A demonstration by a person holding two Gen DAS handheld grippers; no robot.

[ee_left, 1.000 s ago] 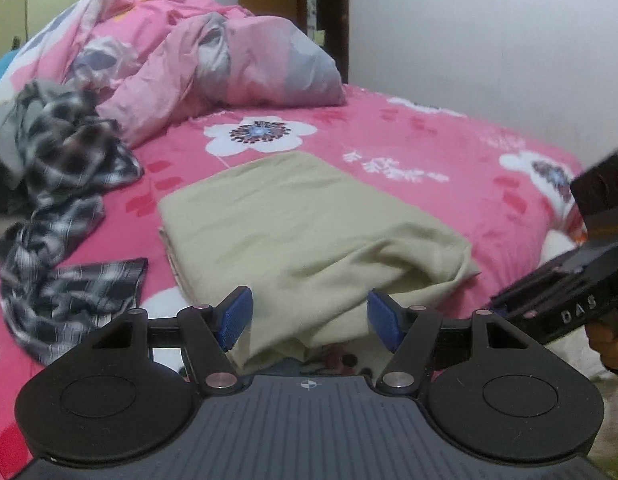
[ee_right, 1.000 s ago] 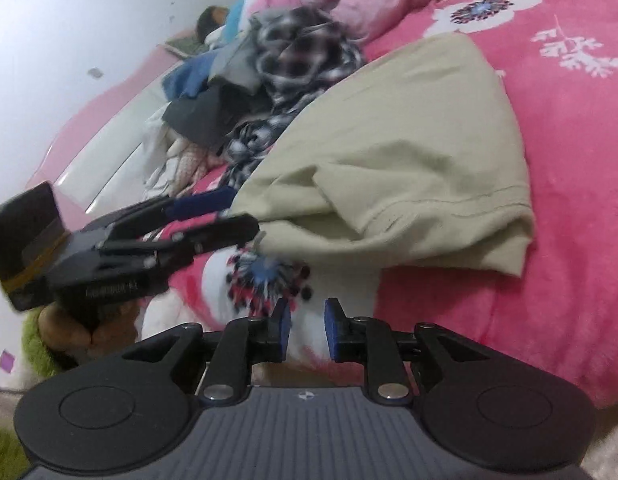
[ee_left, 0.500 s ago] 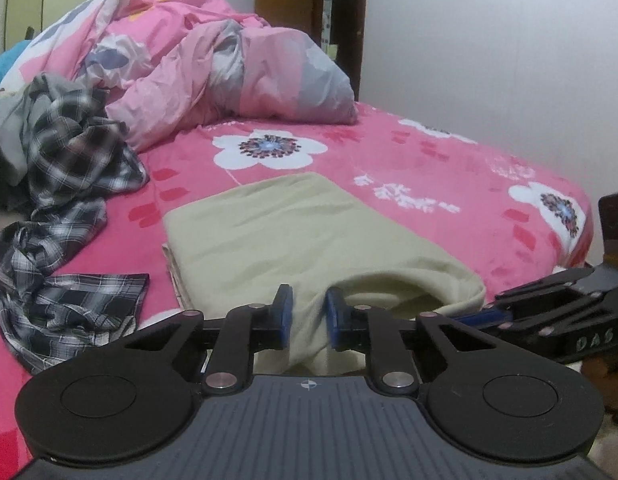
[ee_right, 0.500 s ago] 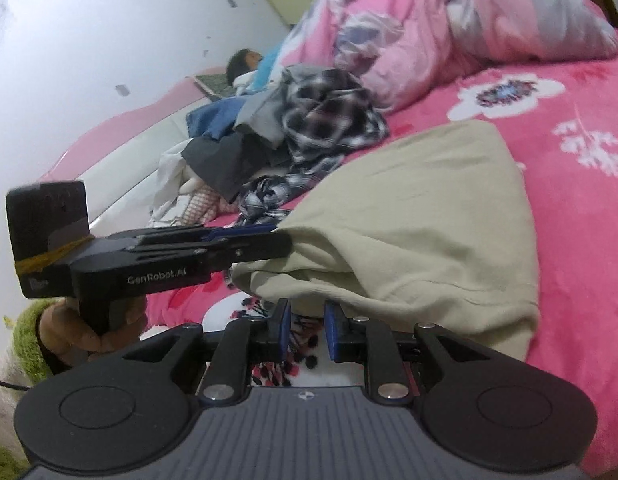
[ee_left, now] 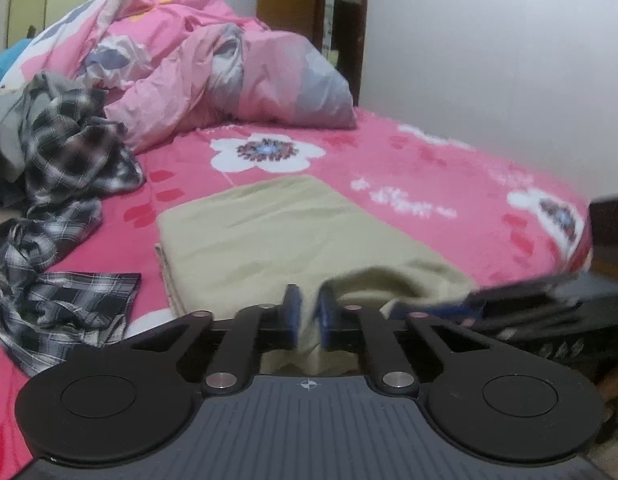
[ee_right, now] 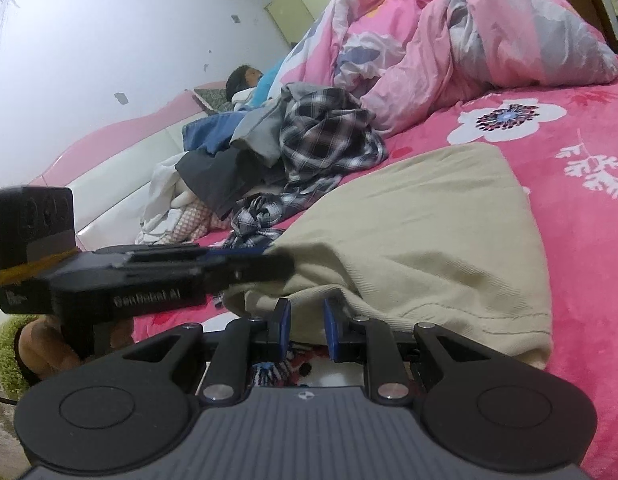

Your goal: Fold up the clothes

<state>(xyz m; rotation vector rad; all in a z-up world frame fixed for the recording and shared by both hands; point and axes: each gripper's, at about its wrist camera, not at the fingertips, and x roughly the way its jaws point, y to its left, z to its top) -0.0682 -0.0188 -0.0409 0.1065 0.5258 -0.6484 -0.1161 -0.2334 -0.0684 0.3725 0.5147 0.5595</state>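
Left wrist view
Left tongs (ee_left: 307, 316): blue pads drawn nearly together, pinching the near hem of the beige garment (ee_left: 285, 236); cloth fills the narrow gap between them.
Beige garment: folded flat on the pink flowered bed (ee_left: 449, 184), its near edge lifted into the tongs.
Plaid shirt (ee_left: 65, 208): crumpled at the left, just beside the beige garment, one dark checked flap lying near its left edge.
Pink duvet (ee_left: 213, 60): heaped at the far end of the bed.
Right tongs (ee_left: 521, 304): blurred, low at the right, tip against the garment's near right corner; its grip cannot be told from here.

Right wrist view
Right tongs (ee_right: 306, 322): blue pads close with a small gap, the beige garment's (ee_right: 421, 232) rolled near edge lying between and just above them, seemingly gripped.
Left tongs (ee_right: 269, 266): seen side-on at the left, tip buried in the garment's near fold; a hand (ee_right: 41, 344) holds the handle below.
Clothes pile (ee_right: 245, 156): plaid, grey, blue and white pieces, beyond the garment at the bed's left side.
Person (ee_right: 245, 80): lying at the far end, by the headboard.
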